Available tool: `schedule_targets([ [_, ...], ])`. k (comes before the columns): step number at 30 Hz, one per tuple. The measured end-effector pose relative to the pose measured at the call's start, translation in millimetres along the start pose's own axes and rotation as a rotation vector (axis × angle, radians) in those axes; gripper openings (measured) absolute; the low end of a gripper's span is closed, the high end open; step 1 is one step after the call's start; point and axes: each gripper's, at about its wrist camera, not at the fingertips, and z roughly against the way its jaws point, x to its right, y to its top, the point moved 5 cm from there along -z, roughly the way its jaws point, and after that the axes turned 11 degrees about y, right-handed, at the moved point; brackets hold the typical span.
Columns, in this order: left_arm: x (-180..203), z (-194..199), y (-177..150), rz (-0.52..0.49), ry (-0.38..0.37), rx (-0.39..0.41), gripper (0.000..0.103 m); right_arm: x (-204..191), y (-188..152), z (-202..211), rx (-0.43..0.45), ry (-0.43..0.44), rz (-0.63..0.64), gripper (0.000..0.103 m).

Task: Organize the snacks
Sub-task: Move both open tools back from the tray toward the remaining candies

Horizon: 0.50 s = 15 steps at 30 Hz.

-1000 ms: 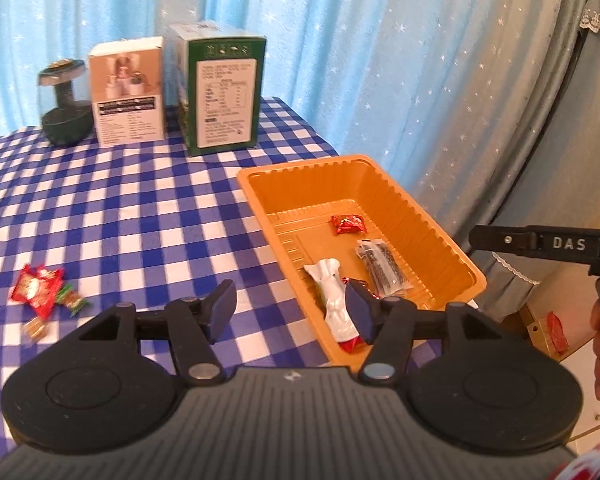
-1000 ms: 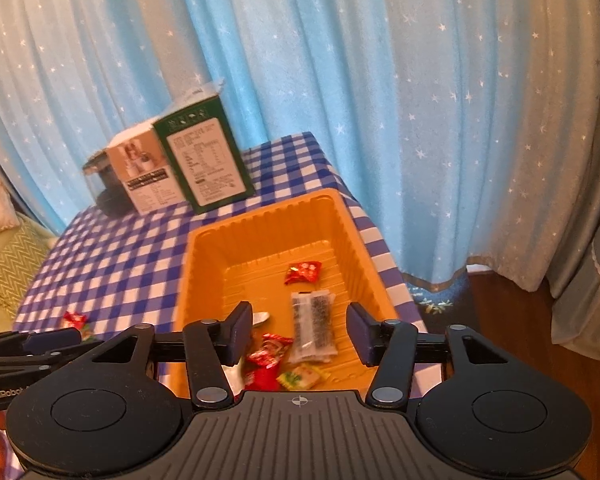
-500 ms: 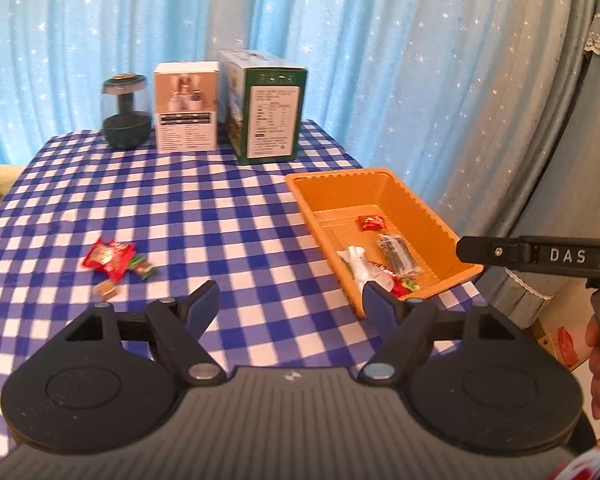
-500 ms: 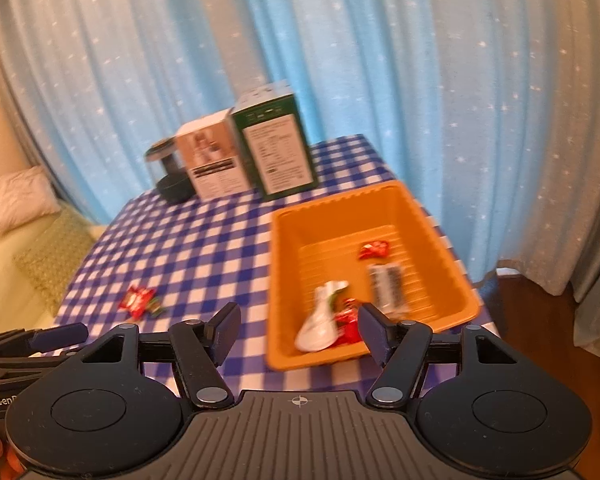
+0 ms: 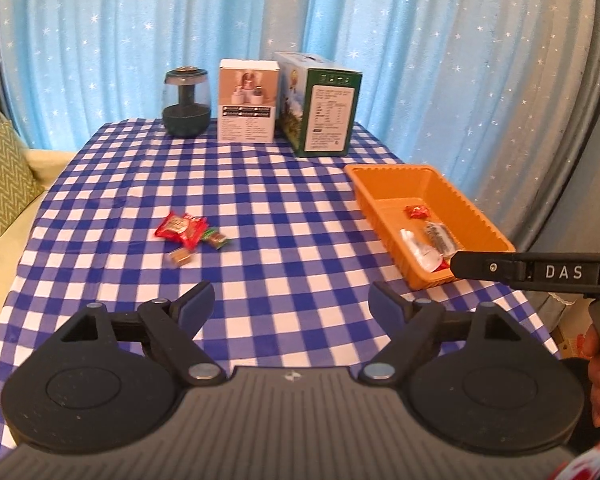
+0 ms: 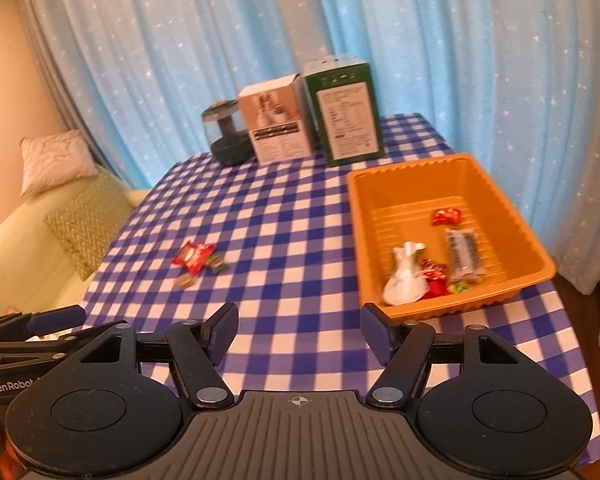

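An orange tray point(image 5: 384, 178) point(image 6: 500, 184) sits at the table's right side. It holds a white packet point(image 6: 404, 276), a dark bar point(image 6: 462, 250) and small red candies point(image 6: 446, 216). A small heap of loose snacks lies mid-table: red packets point(image 5: 182, 228) point(image 6: 194, 256), a green candy point(image 5: 217, 238) and a brown candy point(image 5: 180, 257). My left gripper point(image 5: 290, 304) is open and empty above the table's near edge. My right gripper point(image 6: 298, 326) is open and empty, near the tray's front left corner.
At the table's back stand a dark jar point(image 5: 187, 102), a white box point(image 5: 248, 106) and a green box point(image 5: 324, 110). Blue starred curtains hang behind. A sofa with a green cushion point(image 5: 0, 176) is at the left. The blue checked cloth point(image 5: 260, 200) covers the table.
Both grippers have pulled back and away from the tray, and both have opened wider. The left view now takes in the whole table and the loose snacks.
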Motion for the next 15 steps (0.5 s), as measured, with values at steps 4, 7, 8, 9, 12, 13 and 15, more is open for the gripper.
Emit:
schedule_targets([
  [4,-10,-1,-4,0.005,0.019,-0.006,0.083,-10,-5,-7,-0.015,0.015,0.013,0.067],
  [7,-18,-2,-7,0.016,0.028,-0.012,0.084,-13,-9,-13,-0.029,0.021,0.017,0.068],
  [8,-19,-3,-8,0.017,0.031,-0.014,0.084,-14,-9,-15,-0.033,0.022,0.018,0.068],
  [9,-21,-4,-9,0.016,0.034,-0.017,0.085,-15,-10,-17,-0.036,0.023,0.019,0.068],
  [12,-26,-6,-11,0.017,0.043,-0.021,0.085,-17,-12,-22,-0.043,0.028,0.022,0.068],
  [13,-28,-7,-12,0.017,0.046,-0.022,0.085,-18,-12,-24,-0.045,0.030,0.023,0.068],
  [15,-33,-10,-13,0.014,0.051,-0.025,0.085,-18,-13,-28,-0.050,0.033,0.026,0.068],
])
